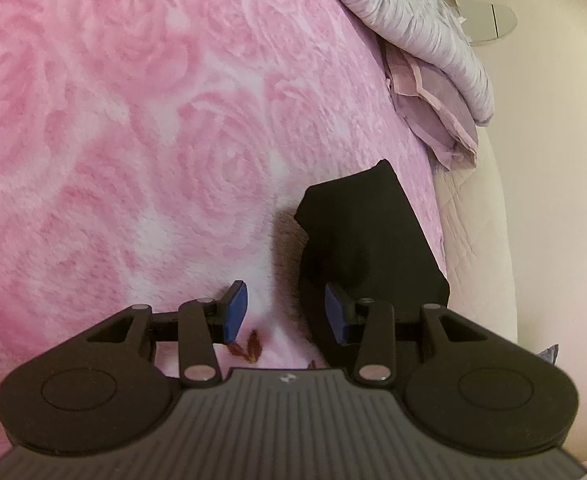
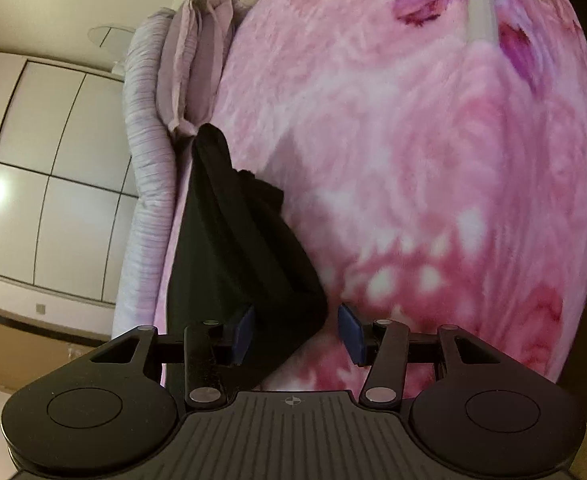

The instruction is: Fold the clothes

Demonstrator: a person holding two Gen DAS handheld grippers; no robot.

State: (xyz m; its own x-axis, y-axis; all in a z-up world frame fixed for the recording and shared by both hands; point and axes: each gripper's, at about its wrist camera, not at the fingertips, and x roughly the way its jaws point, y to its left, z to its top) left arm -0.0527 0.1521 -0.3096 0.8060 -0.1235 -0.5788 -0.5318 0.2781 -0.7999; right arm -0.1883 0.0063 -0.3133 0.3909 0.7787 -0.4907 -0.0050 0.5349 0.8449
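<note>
Black garment: we see one black cloth garment (image 1: 357,232) lying on the pink rose-patterned fleece blanket (image 1: 133,120) of the bed, near the blanket's edge.
Left tongs: the left tongs (image 1: 285,312) stand moderately apart with nothing between the blue pads; the right-hand pad (image 1: 335,312) sits right at the near edge of the cloth, though we cannot tell whether it touches.
Right tongs: the right tongs (image 2: 299,332) are parted, with a hanging corner of the black garment between the blue pads (image 2: 351,332); the cloth lies against the left pad and clear of the right one, so we see no pinch.
Count: one garment, two tongs, one blanket, one grey ribbed duvet (image 1: 421,28) and one mauve pillow (image 1: 433,116) stacked at the bed's edge.
Long axis: in the right wrist view the garment runs away from the tongs towards the pillow, narrowing to a point at its far end.
</note>
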